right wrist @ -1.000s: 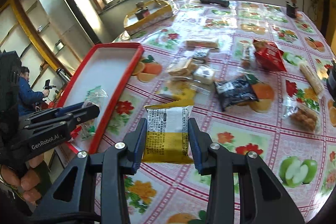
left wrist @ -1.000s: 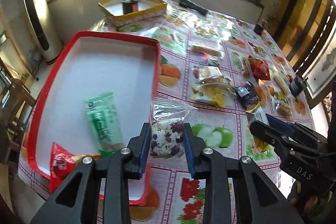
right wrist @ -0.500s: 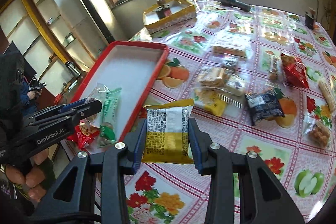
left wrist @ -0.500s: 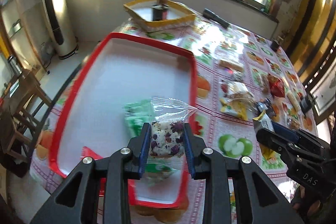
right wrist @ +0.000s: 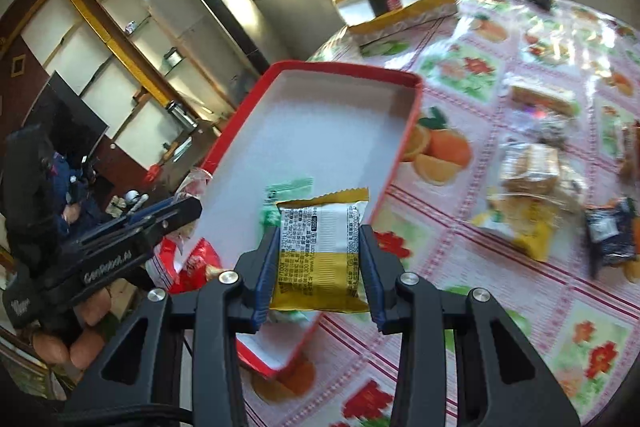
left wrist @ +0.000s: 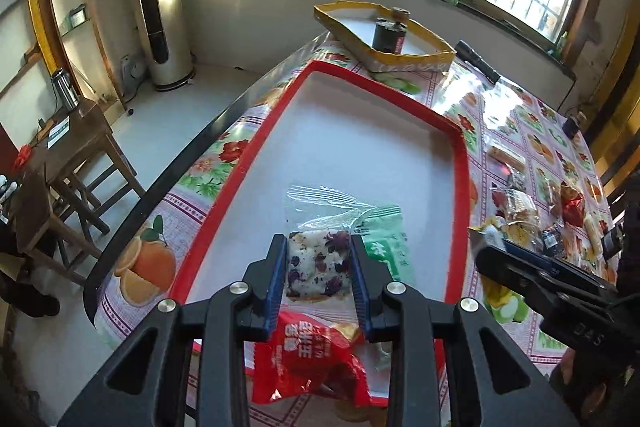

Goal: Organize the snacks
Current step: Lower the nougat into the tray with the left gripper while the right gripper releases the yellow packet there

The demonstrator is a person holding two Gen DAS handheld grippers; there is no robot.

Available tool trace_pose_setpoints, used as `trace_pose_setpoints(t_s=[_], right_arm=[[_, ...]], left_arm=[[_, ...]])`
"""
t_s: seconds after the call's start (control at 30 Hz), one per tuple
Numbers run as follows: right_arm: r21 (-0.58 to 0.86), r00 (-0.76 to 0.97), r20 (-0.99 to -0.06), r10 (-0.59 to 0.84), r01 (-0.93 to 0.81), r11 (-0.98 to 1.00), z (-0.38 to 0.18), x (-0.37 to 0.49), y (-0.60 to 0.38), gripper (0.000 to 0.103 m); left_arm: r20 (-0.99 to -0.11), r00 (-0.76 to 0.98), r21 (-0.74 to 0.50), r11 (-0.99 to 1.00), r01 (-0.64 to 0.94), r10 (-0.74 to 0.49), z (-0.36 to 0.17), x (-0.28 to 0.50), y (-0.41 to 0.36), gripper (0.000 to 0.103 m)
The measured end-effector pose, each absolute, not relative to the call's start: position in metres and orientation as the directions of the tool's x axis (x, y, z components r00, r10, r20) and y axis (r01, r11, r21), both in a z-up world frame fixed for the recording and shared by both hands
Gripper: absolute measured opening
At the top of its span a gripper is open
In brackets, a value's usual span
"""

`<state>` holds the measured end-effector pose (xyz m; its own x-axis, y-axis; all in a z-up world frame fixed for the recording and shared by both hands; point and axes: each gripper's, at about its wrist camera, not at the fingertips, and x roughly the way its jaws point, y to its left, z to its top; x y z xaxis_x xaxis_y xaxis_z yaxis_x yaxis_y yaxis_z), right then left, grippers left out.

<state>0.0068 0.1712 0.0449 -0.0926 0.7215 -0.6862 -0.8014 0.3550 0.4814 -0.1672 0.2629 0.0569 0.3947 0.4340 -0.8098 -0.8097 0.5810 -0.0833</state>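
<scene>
Over the red tray (left wrist: 460,163), left gripper (left wrist: 319,275) is pinching a clear-wrapped purple-speckled rice cake (left wrist: 318,263); green packet (left wrist: 386,243) lying at its 3 o'clock, red packet (left wrist: 308,359) at 6. Right gripper (right wrist: 320,263) is clamping a yellow-and-white snack pack (right wrist: 320,251) above the tray's near corner.

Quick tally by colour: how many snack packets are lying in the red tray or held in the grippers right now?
green packet, lying in the red tray: 1
red packet, at the tray's near end: 1
clear packet with a purple-speckled cake, in the left gripper: 1
yellow-and-white packet, in the right gripper: 1
Total: 4
</scene>
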Motion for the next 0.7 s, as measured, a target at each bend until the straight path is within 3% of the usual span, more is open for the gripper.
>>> trace_pose_setpoints(t_s=[0.7], right_arm=[[0.454,-0.127,-0.743,0.657,-0.817,0.356,0.001,0.002,0.234,0.041]], left_arm=[[-0.853,0.289,-0.009,0.543,-0.84,0.434,0.019,-0.153,0.277,0.03]])
